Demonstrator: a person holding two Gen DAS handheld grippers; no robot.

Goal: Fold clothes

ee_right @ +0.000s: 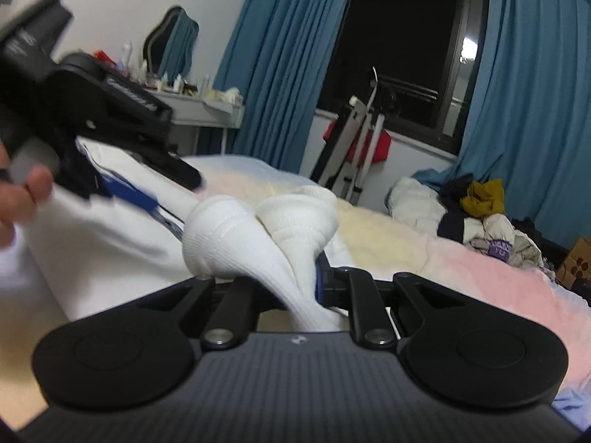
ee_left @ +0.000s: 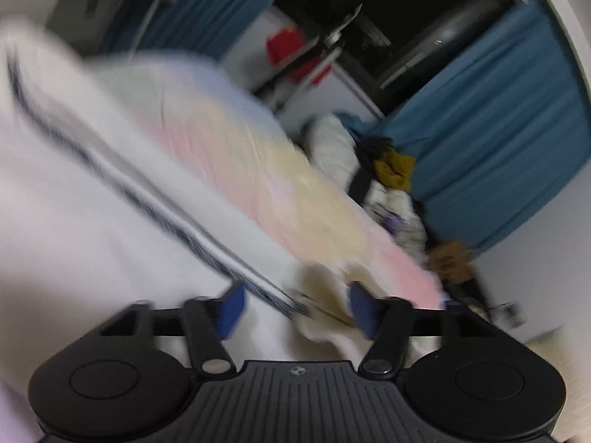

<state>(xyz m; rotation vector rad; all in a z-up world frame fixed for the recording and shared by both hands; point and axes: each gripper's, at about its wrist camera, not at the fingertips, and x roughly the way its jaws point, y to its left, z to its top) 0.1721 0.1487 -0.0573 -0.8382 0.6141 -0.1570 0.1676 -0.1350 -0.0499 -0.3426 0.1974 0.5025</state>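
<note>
A white garment with a dark striped edge [ee_left: 110, 192] lies on the bed. In the left wrist view my left gripper [ee_left: 295, 308] stands open, its blue pads on either side of the striped edge and a bunched bit of cloth [ee_left: 321, 295]. The view is blurred. In the right wrist view my right gripper [ee_right: 273, 284] is shut on the garment's white ribbed cuff [ee_right: 258, 229], which bulges up between the fingers. The left gripper [ee_right: 129, 184] shows at the left of that view, over the white cloth, with a hand [ee_right: 18, 199] holding it.
The bed has a pastel pink and yellow cover [ee_right: 461, 258]. A heap of clothes [ee_right: 480, 217] lies at its far right by blue curtains [ee_right: 535, 110]. A folded rack with red parts [ee_right: 354, 147] stands under the dark window. A dressing table [ee_right: 199, 107] stands at the back left.
</note>
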